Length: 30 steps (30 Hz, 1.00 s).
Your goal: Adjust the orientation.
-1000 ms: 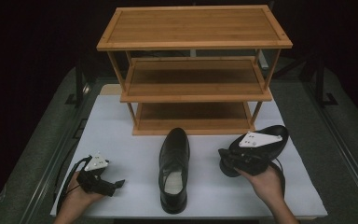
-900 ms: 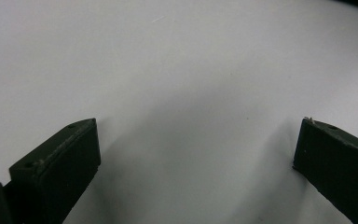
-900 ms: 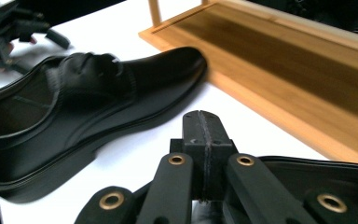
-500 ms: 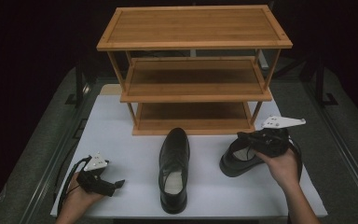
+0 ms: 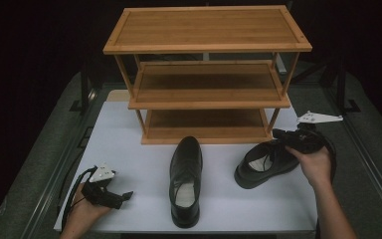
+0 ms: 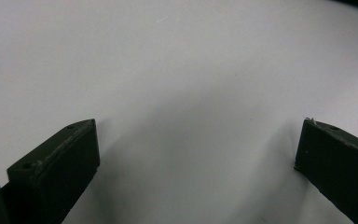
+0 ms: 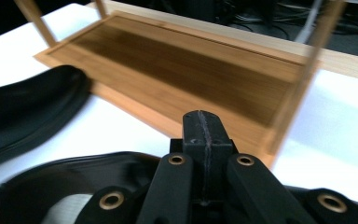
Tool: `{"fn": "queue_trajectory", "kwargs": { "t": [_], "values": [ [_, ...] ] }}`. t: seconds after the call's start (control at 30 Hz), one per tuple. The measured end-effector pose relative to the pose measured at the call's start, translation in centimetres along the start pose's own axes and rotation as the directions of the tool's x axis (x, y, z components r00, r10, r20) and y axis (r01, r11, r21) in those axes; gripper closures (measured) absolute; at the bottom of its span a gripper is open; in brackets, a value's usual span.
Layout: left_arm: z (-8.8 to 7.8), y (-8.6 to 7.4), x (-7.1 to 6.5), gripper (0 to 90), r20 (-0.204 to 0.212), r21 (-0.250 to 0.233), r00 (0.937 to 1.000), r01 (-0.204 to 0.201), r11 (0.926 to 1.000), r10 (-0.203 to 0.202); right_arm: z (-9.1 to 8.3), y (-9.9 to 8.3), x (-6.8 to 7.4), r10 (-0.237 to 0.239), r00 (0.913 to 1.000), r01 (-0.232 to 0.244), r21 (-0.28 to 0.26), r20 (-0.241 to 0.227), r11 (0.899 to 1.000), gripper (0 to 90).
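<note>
- Right gripper (image 5: 283, 134), jaws pressed together on the rim of a black leather dress shoe (image 5: 261, 164), before a three-tier bamboo shoe rack (image 5: 206, 74)
- Second black shoe (image 5: 185, 179) lies mid-table
- Left gripper (image 5: 122, 196), jaws spread, rests on the white tabletop (image 5: 129, 149)

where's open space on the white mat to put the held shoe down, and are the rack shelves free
The white mat is bare between the left gripper and the middle shoe, and in front of the held shoe toward the near edge. All three shelves of the wooden rack look bare. It is crowded where the right gripper holds the shoe beside the rack's right leg.
</note>
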State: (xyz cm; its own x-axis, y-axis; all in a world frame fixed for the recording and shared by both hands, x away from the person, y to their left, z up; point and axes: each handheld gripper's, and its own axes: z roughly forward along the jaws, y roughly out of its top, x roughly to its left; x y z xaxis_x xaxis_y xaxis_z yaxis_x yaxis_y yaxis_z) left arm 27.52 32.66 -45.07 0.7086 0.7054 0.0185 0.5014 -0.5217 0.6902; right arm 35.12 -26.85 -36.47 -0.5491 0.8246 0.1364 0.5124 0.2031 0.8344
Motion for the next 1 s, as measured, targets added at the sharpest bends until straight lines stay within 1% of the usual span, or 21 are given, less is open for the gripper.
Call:
{"fn": "queue_trajectory", "kwargs": {
  "t": [0.13, 0.23, 0.4, 0.43, 0.5, 0.6, 0.77, 0.8, 0.9, 1.0],
  "values": [
    [0.0, 0.0, 0.0, 0.0, 0.002, 0.004, 1.0000, 0.002, 1.0000, -0.002, -0.1, -0.2, -2.1, 0.030, 0.9988, -0.030, 0.004, 0.039, 1.000, 89.7],
    [0.0, 0.0, 0.0, 0.0, 0.002, 0.005, 1.0000, -0.002, 1.0000, 0.002, -0.2, -0.5, -3.8, 0.055, 0.9963, -0.055, 0.004, 0.067, 0.998, 89.7],
    [0.0, 0.0, 0.0, 0.0, 0.002, 0.007, 1.0000, -0.003, 1.0000, 0.003, 0.0, -1.0, -5.9, 0.081, 0.9914, -0.084, 0.020, 0.102, 0.996, 89.7],
    [0.0, 0.0, 0.0, 0.0, 0.002, 0.007, 1.0000, -0.003, 1.0000, 0.003, 0.1, -1.2, -6.5, 0.087, 0.9891, -0.090, 0.026, 0.119, 0.996, 89.7],
    [0.0, 0.0, 0.0, 0.0, 0.001, 0.006, 1.0000, -0.004, 1.0000, 0.004, 0.4, -1.6, -7.5, 0.111, 0.9840, -0.116, 0.034, 0.140, 0.993, 89.7],
    [0.0, 0.0, 0.0, 0.0, 0.001, 0.006, 1.0000, -0.004, 1.0000, 0.004, 0.7, -2.2, -8.9, 0.130, 0.9772, -0.139, 0.042, 0.168, 0.989, 89.8],
    [0.0, 0.0, 0.0, 0.0, 0.000, 0.005, 1.0000, -0.004, 1.0000, 0.004, 0.8, -3.1, -10.9, 0.179, 0.9605, -0.189, 0.027, 0.213, 0.982, 89.8],
    [0.1, 0.0, 0.0, 0.0, 0.001, 0.005, 1.0000, -0.003, 1.0000, 0.003, 0.9, -3.3, -11.3, 0.192, 0.9556, -0.203, 0.024, 0.223, 0.979, 89.8],
    [0.1, 0.0, 0.0, 0.0, 0.001, 0.004, 1.0000, -0.002, 1.0000, 0.002, 1.0, -3.8, -12.2, 0.213, 0.9446, -0.227, 0.030, 0.250, 0.973, 89.8],
    [0.1, 0.0, 0.0, 0.0, 0.001, 0.004, 1.0000, -0.003, 1.0000, 0.003, 1.2, -4.2, -12.7, 0.221, 0.9395, -0.239, 0.039, 0.262, 0.970, 89.8]
  ]
}}
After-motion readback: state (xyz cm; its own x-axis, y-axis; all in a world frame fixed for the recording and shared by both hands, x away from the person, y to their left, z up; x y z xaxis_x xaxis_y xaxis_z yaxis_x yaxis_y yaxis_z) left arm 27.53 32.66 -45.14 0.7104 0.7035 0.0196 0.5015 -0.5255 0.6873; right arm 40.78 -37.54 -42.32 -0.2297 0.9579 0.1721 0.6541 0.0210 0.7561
